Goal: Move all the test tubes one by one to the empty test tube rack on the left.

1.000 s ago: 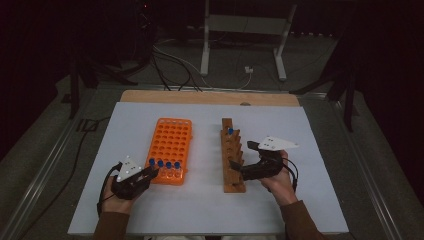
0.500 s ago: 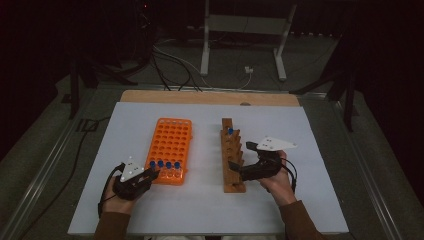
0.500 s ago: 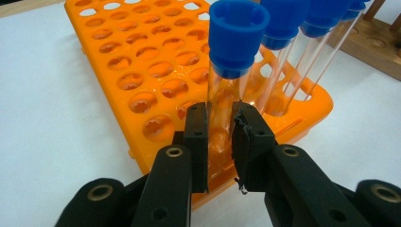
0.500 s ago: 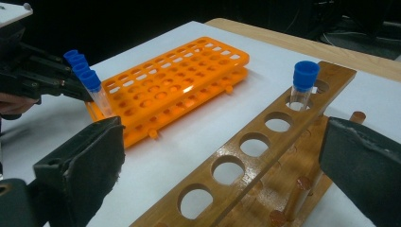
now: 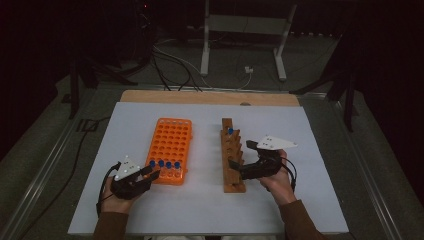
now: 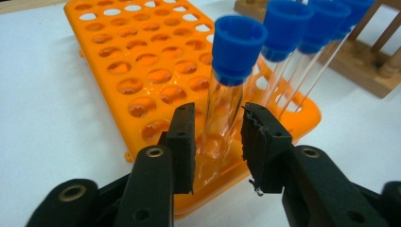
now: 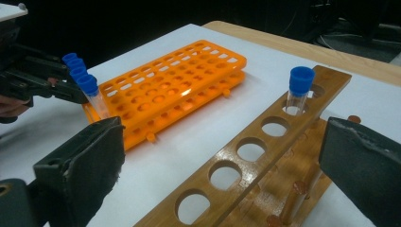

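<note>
Blue-capped test tube [image 6: 230, 90]: standing in the orange rack's [image 6: 142, 61] near corner hole. My left gripper [image 6: 217, 142] has just been opening, tube between jaws, pads clear. My right gripper [image 7: 222, 165]: wide open over the wooden rack [image 7: 265, 142], empty.

Dim room, one lit tabletop.

The white table [image 5: 210, 210] was evenly lit from above while the surroundings sank into near-black; shadows lay soft, glare glinted on the orange rack [image 6: 142, 71] (wet-looking near the bottom), and the upper-right tubes blurred in the left gripper view.
</note>
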The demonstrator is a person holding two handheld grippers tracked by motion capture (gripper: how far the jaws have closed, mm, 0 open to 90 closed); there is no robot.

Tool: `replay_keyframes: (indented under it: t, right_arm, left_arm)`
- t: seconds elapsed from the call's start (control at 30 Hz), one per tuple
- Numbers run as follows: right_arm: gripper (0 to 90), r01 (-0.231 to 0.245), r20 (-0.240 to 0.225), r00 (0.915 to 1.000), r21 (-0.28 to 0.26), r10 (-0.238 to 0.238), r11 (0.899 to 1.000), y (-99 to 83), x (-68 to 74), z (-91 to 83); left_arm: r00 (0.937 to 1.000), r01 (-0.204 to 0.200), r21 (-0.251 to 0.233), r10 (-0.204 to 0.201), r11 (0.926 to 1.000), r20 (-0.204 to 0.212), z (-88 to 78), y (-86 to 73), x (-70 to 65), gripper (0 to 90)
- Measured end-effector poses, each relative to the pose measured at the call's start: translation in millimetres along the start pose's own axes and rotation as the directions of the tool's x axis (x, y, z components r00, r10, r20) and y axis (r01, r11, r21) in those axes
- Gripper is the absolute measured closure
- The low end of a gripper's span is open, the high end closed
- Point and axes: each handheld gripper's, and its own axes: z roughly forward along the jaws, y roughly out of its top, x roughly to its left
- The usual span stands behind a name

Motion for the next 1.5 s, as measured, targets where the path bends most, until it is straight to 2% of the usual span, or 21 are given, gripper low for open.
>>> replay_keyframes:
  t: [0.3, 0.57, 0.8, 0.93, 1.0, 1.1, 1.27, 1.5]
  right_arm:
    - [1.2, -0.001, 0.014, 0.9999, -0.015, 0.001, 1.000, 4.9, -2.7, -1.3]
    - [1.2, -0.008, 0.029, 0.9996, -0.020, 0.008, 1.000, 6.3, -6.8, -0.2]
    - [1.2, -0.004, 0.043, 0.9990, -0.025, 0.005, 1.000, 12.2, -9.2, 3.7]
    - [1.2, 0.001, 0.057, 0.9984, -0.023, 0.000, 1.000, 15.6, -12.0, 7.8]
    - [1.2, 0.004, 0.069, 0.9976, -0.016, -0.003, 1.000, 16.8, -14.0, 10.5]
    - [1.2, 0.008, 0.080, 0.9968, -0.008, -0.008, 1.000, 19.4, -16.9, 15.2]
    - [4.6, 0.022, 0.114, 0.9932, 0.013, -0.024, 1.000, 22.7, -21.4, 27.0]
    - [9.1, 0.042, 0.157, 0.9859, 0.098, -0.057, 0.994, 21.7, -28.0, 49.7]
  left_arm:
    - [0.9994, 0.016, -0.057, -0.015, 0.9982, 0.030, -5.3, 1.6, 0.5, 56.1]
    - [0.9986, 0.024, -0.112, -0.019, 0.9935, 0.049, -10.8, 3.9, 0.1, 48.7]
    - [0.9991, 0.041, -0.140, -0.039, 0.9893, 0.016, -13.1, 4.6, 0.7, 34.4]
    - [0.9979, 0.057, -0.167, -0.062, 0.9844, -0.020, -15.7, 5.8, 1.4, 20.2]
    - [0.9972, 0.064, -0.177, -0.070, 0.9821, -0.025, -16.8, 6.3, 1.5, 14.4]
    - [0.9964, 0.067, -0.170, -0.075, 0.9831, -0.038, -16.4, 7.0, 1.9, 1.4]
    - [0.9964, 0.067, -0.176, -0.075, 0.9821, -0.039, -16.4, 7.2, 1.6, 0.8]
    - [0.9956, 0.075, -0.175, -0.084, 0.9817, -0.042, -16.3, 6.6, 2.9, 0.8]
